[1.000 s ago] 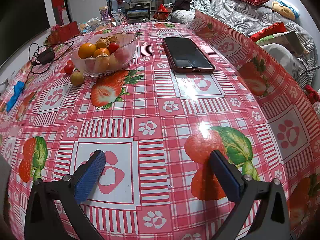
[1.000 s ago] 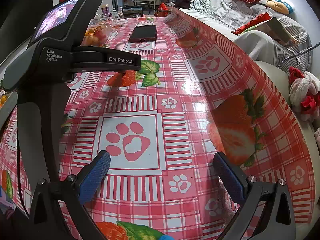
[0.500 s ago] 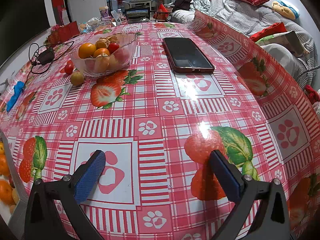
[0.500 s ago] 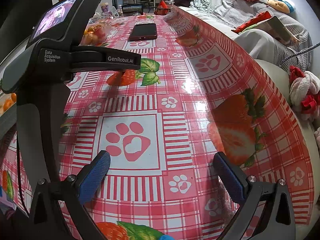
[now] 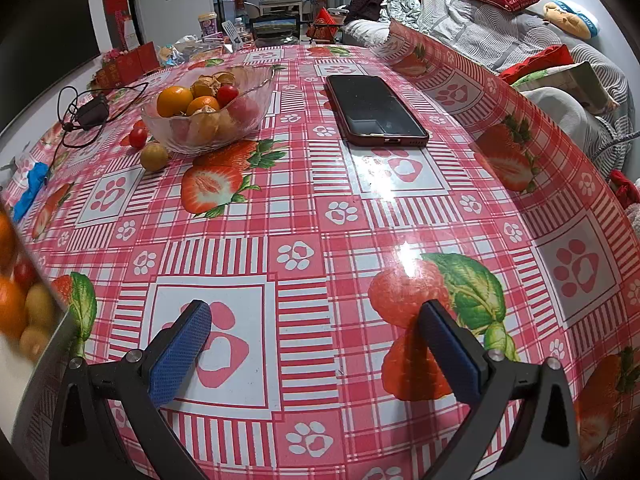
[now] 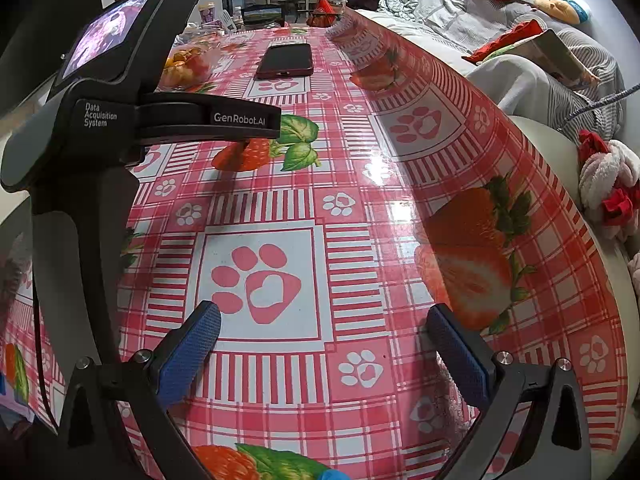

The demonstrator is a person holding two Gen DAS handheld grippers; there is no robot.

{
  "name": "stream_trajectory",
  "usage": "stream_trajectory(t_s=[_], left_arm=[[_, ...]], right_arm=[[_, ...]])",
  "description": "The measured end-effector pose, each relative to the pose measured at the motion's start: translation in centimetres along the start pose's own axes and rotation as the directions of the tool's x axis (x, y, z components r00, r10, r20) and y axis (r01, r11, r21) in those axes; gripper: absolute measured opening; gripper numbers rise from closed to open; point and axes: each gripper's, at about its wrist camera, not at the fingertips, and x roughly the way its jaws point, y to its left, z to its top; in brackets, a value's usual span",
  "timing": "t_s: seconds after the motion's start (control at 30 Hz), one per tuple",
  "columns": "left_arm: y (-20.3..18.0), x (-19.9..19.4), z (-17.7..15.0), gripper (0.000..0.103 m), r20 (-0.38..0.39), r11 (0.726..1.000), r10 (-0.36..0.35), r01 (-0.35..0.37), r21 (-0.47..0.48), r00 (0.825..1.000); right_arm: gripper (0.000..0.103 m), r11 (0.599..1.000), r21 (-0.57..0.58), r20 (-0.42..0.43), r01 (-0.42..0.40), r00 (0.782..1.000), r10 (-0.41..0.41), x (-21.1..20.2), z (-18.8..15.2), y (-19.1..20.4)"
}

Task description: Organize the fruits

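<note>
A glass bowl (image 5: 224, 136) at the table's far left holds oranges, a red tomato and brown husked fruits. A small red tomato (image 5: 138, 137) and a yellow-brown round fruit (image 5: 154, 157) lie loose on the cloth beside it. The bowl also shows in the right wrist view (image 6: 188, 66). My left gripper (image 5: 316, 344) is open and empty over the near table. My right gripper (image 6: 324, 344) is open and empty, to the right of the left gripper's body (image 6: 100, 128). A flat object (image 5: 28, 312) showing blurred fruits enters at the left edge.
A dark phone in a red case (image 5: 374, 110) lies far centre. A black charger with cable (image 5: 90, 112) and a blue item (image 5: 32, 188) lie at far left. The tablecloth's right edge curls up (image 5: 520, 120). A sofa with cushions (image 5: 520, 20) stands to the right.
The flat object showing fruits has come further into the left wrist view from the left edge. Both grippers stay still and open.
</note>
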Motion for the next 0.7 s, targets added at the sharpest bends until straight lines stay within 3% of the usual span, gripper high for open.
stream_trajectory(t_s=[0.7], left_arm=[[-0.05,0.00,-0.01,0.103,0.000,1.000,-0.003,0.003,0.001,1.000]], right_arm=[[0.103,0.999,0.030,-0.019,0.023,1.000,-0.022,0.12,0.02,0.04]])
